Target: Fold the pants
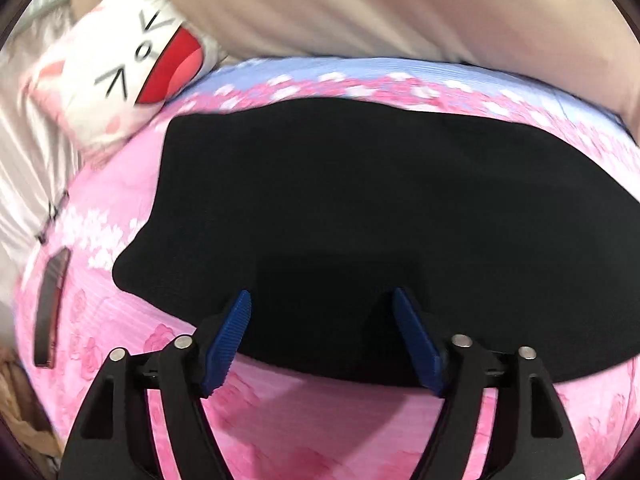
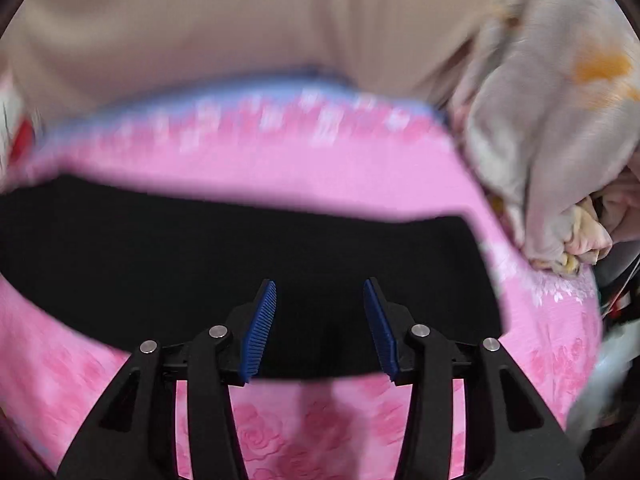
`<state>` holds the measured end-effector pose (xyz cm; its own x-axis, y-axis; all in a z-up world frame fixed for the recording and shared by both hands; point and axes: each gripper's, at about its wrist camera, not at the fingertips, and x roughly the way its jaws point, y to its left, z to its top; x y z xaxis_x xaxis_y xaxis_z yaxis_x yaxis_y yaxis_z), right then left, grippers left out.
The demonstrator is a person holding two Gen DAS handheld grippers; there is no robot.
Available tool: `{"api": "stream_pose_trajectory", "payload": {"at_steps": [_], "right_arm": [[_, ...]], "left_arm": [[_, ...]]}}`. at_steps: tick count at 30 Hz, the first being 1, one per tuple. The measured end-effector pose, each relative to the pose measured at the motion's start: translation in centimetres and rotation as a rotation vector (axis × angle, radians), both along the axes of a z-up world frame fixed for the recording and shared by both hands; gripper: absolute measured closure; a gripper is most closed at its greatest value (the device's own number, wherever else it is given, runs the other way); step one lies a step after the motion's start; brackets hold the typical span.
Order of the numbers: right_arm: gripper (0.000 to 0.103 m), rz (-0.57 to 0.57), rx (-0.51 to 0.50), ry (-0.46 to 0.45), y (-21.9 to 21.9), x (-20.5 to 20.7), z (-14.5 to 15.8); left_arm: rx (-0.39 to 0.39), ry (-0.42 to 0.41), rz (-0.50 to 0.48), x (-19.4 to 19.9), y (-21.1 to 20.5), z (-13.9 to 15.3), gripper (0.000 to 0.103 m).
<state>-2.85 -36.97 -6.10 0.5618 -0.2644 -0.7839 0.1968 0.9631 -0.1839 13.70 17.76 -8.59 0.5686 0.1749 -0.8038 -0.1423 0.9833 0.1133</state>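
Both grippers reach forward over the near edge of the black pants (image 1: 380,220), which lie flat on the pink floral bedsheet (image 1: 120,200), long axis running three to nine o'clock. The left gripper (image 1: 322,300) and right gripper (image 2: 320,286) gape wide, holding nothing.

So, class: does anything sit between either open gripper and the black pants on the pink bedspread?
Nothing visible does. The left gripper and right gripper are both open directly over the black pants; the cat pillow lies off to the side.
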Motion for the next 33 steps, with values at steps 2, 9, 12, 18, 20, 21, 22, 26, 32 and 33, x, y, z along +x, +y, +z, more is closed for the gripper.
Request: {"api": "stream_pose_trajectory", "payload": {"at_steps": [2,9,12,18,20,21,22,26,32,33], "right_arm": [[0.059,-0.03,0.025,-0.046,1.2,-0.5,0.6],[0.051,0.153,0.136,-0.176,11.3,-0.6,4.4],[0.047,0.238,0.154,-0.181,16.3,0.5,3.9],[0.047,0.394,0.169,-0.145,24.8,3.3,3.2],[0.047,0.416,0.149,-0.149,26.6,3.3,3.3],[0.047,0.417,0.145,-0.153,27.3,3.4,3.4],[0.047,0.416,0.149,-0.156,27.8,3.4,3.5],[0.047,0.41,0.175,-0.159,27.8,3.0,3.3],[0.046,0.342,0.196,-0.129,26.3,2.6,2.2],[0.043,0.332,0.193,-0.135,26.0,2.4,2.4]], "left_arm": [[-0.036,-0.007,0.01,0.3,2.2,0.4,0.027],[-0.043,-0.094,0.108,-3.8,9.6,4.4,0.032],[-0.145,-0.061,0.141,-5.3,12.4,3.0,0.031],[-0.311,-0.044,0.157,-2.1,14.4,0.2,0.07],[-0.324,-0.054,0.138,0.0,14.8,0.7,0.078],[-0.325,-0.079,0.115,0.9,14.9,1.7,0.08],[-0.304,-0.105,0.098,1.4,14.7,2.7,0.08],[-0.17,-0.165,0.031,2.7,14.1,4.7,0.076],[-0.137,-0.079,0.054,1.2,15.3,1.9,0.061],[-0.127,-0.111,0.071,0.0,15.5,2.9,0.058]]}}
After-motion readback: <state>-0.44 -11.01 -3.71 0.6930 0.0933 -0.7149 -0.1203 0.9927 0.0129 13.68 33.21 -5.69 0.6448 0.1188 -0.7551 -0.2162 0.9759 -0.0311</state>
